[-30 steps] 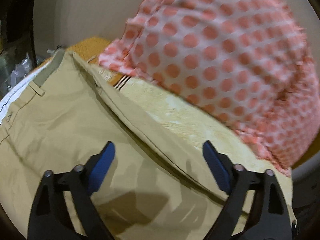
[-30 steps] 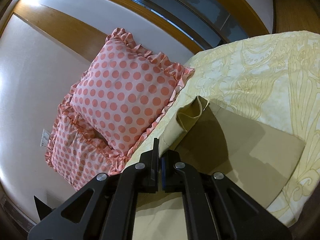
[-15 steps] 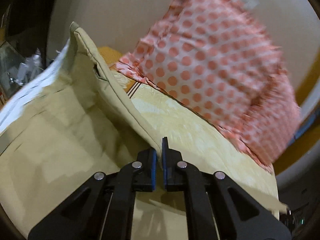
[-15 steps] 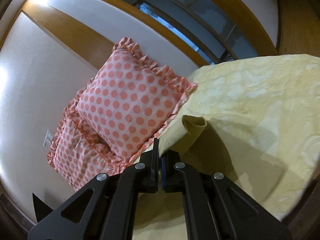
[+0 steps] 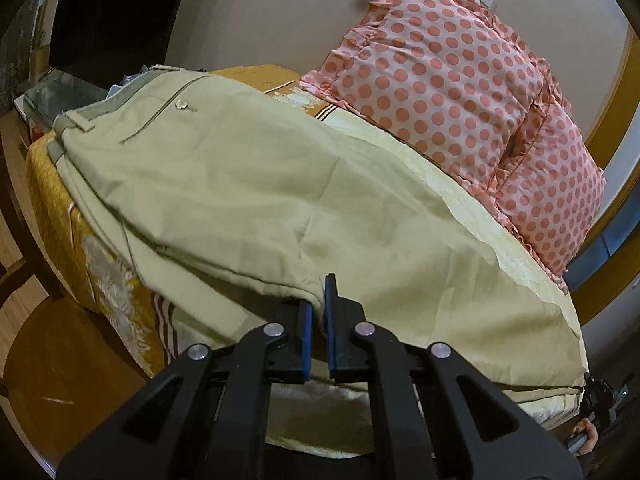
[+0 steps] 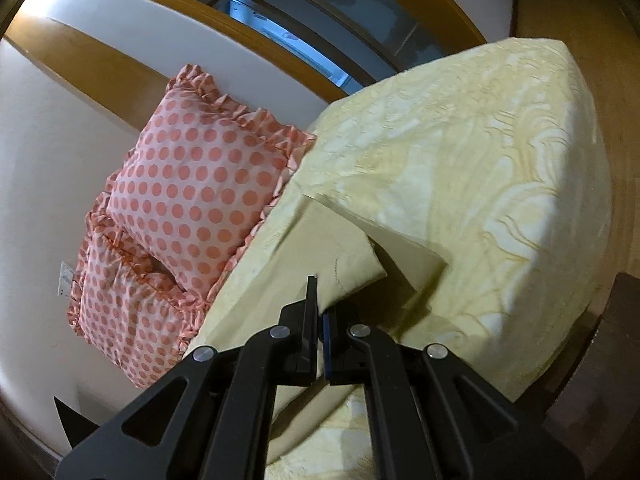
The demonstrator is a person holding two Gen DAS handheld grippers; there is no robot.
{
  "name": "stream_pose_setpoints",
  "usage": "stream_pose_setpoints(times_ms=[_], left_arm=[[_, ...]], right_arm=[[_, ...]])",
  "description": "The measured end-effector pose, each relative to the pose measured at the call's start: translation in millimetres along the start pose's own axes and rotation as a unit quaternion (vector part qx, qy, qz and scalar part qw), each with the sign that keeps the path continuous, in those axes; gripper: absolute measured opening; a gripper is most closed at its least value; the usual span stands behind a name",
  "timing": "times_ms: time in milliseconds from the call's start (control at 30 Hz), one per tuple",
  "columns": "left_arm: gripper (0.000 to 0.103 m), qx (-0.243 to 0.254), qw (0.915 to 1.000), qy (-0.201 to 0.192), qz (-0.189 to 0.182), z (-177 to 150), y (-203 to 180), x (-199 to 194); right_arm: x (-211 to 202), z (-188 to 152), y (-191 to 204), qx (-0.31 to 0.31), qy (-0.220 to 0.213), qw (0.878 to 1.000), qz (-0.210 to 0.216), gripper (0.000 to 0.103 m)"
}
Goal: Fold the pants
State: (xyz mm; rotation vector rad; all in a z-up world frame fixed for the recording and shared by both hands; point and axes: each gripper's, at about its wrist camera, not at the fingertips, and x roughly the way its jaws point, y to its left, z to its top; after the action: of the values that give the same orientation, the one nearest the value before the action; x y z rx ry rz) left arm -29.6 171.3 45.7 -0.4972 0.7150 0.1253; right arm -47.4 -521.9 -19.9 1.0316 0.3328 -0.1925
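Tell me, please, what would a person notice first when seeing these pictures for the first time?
First, the khaki pants spread across the yellow bedspread, filling the middle of the left view. Next, the pink pillows with orange dots, standing against the wall at the head of the bed. Close to the camera, the left gripper and the right gripper are each shut on an edge of the pants.

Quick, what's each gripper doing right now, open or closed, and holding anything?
Left gripper: closed, pinching the edge of the pants.
Right gripper: closed, gripping the pants at the leg end.
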Motion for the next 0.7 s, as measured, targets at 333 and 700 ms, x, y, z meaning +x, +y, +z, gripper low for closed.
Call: stream_pose_setpoints(times_ms=[333,700], left_arm=[[0.010,0.037,0.9992,-0.005,0.016,-14.8,-0.7,2.0],[0.060,0.045,0.9843,-0.161,0.057,-6.5,8.3,-70.3]], right_arm=[[-7.9,-7.5,1.2,-0.033,0.004,0.998,-0.051,0.006],[-21.6,-10.7,6.0,-0.079,-0.047,0.992,-0.087,0.051]])
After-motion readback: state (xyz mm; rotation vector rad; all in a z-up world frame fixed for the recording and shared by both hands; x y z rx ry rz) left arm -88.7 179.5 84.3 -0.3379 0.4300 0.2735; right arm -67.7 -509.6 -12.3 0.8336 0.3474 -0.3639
